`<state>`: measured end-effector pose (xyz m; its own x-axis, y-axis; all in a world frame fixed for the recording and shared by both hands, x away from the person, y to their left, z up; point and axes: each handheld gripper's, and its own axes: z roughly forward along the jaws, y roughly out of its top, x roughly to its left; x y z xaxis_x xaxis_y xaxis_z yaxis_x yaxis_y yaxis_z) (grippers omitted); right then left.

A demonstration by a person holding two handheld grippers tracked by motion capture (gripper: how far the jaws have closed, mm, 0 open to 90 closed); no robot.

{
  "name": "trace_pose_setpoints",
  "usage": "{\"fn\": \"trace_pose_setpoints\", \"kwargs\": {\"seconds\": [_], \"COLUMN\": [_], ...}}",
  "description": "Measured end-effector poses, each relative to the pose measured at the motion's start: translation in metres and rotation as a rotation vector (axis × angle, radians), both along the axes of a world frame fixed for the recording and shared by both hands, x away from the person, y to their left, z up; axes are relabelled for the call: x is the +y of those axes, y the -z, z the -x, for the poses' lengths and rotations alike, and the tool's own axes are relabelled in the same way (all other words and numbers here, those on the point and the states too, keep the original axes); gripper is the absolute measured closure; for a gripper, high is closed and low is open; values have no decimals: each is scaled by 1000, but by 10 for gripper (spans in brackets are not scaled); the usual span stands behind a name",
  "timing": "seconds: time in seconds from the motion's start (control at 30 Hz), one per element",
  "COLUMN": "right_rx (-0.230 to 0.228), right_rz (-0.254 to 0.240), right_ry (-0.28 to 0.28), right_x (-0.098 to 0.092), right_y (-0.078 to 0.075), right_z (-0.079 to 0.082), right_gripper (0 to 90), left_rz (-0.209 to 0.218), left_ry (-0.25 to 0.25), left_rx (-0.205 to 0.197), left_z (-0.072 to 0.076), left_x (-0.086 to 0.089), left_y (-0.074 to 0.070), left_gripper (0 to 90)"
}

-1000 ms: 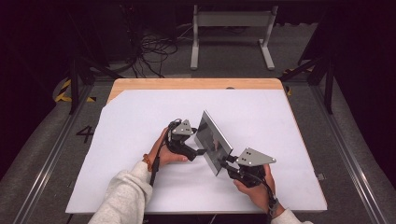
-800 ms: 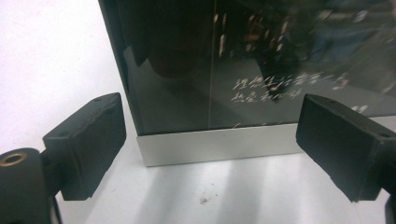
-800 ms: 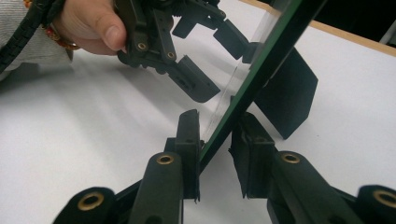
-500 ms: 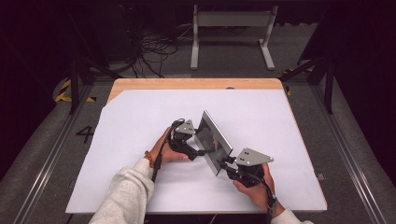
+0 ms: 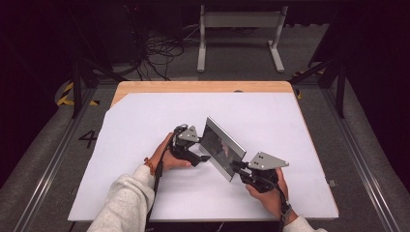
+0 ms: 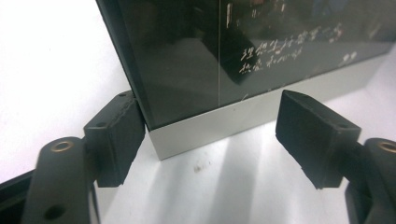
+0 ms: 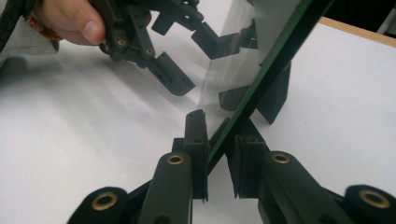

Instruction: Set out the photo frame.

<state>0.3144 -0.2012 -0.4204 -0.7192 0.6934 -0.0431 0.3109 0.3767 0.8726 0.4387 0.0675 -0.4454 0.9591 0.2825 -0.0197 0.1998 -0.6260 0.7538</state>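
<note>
I keep the right gripper (image 7: 217, 154) clamped on the dark glass-fronted, silver-edged photo frame (image 5: 222, 147); left gripper (image 6: 210, 135), jaws just narrowing, unclamped at the frame's corner, should square up first.

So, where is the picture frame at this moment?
In the high view, the picture frame stands near the table's middle, between the left gripper and right gripper.

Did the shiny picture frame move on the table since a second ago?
No. The picture frame stands at the same spot on the white table, equally far from its wooden back edge.
</note>
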Motion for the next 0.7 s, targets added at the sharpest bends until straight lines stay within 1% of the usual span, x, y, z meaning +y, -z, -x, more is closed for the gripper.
{"fn": "trace_pose_setpoints", "kwargs": {"seconds": [0.07, 0.1, 0.13, 0.23, 0.33, 0.4, 0.43, 0.5, 0.57, 0.6, 0.67, 0.7], "right_rx": [3, 3, 8, 17, 22, 26, 28, 28, 28, 27, 26, 25], "right_rz": [-5, -9, -19, -36, -40, -46, -50, -55, -57, -58, -57, -57], "right_ry": [4, 10, 9, 11, 13, 14, 15, 16, 17, 17, 20, 24], "right_x": [-1, -1, -2, -4, -6, -6, -7, -7, -7, -7, -7, -7], "right_y": [0, 0, 0, 1, 1, 1, 1, 1, 2, 2, 2, 2], "right_z": [-1, -1, -2, -5, -7, -8, -9, -10, -10, -10, -11, -10], "right_gripper": [792, 793, 795, 790, 781, 775, 771, 764, 760, 755, 747, 745], "left_rz": [-10, -15, -17, -26, -43, -57, -61, -59, -56, -61, -68, -60], "left_ry": [-3, -4, -5, -9, -15, -28, -25, -23, -23, -22, -38, -40], "left_rx": [-13, -13, -21, -21, -23, -31, -40, -41, -30, -37, -50, -54], "left_z": [3, 5, 6, 11, 17, 22, 23, 24, 27, 28, 30, 30], "left_x": [2, 3, 4, 8, 10, 13, 14, 16, 19, 20, 20, 20], "left_y": [-1, -1, -1, -2, -3, -4, -4, -4, -4, -5, -5, -6], "left_gripper": [291, 300, 302, 309, 311, 340, 361, 390, 393, 401, 433, 436]}}
